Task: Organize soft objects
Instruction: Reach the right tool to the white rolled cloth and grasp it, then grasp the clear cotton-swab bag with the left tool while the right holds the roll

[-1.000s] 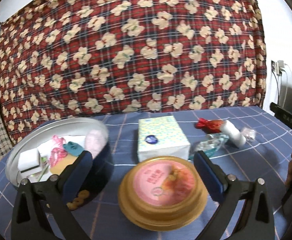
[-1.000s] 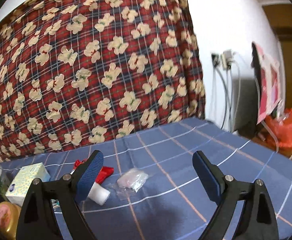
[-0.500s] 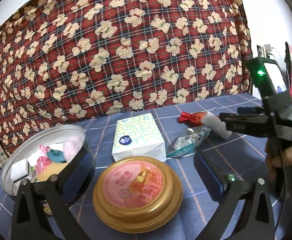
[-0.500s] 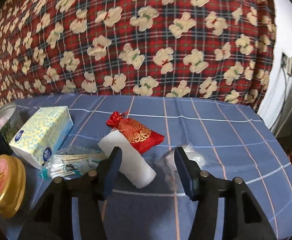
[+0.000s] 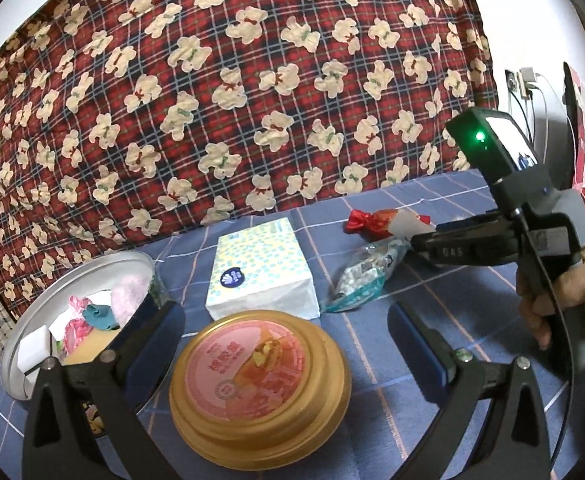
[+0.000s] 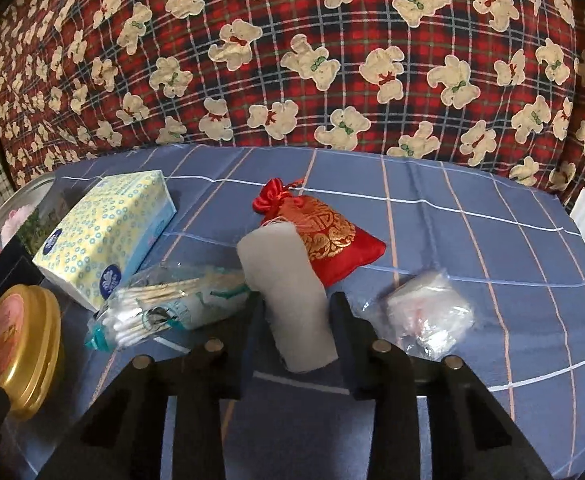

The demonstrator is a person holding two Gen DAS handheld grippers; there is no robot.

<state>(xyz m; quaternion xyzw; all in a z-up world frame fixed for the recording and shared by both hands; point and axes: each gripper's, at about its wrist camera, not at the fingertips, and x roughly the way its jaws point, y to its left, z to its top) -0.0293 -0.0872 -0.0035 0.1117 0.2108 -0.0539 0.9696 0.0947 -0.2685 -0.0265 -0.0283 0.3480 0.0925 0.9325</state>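
White soft roll: lies on the blue checked cloth, its far end resting against a red embroidered pouch, its near end between the fingers of the right gripper.

Right gripper: jaws have just been closing and now stand narrowly apart, one finger at each flank of the roll; whether the pads already press on it cannot be told. From the left wrist view the same gripper reaches in from the right, held by a hand.

Left gripper: jaws wide apart, nothing between the pads, hovering over a gold-rimmed round lid.

Neighbours of the roll: a clear bag of cotton swabs just to its left, touching or nearly so; a crumpled clear packet just to its right; a tissue pack further left.

Open room: bare cloth to the right and behind the pouch, up to the cloth's curved far edge below the bear-print blanket.

Round metal tin: at the left edge of the cloth, well apart from the roll, already holding pink, teal and white soft pieces.
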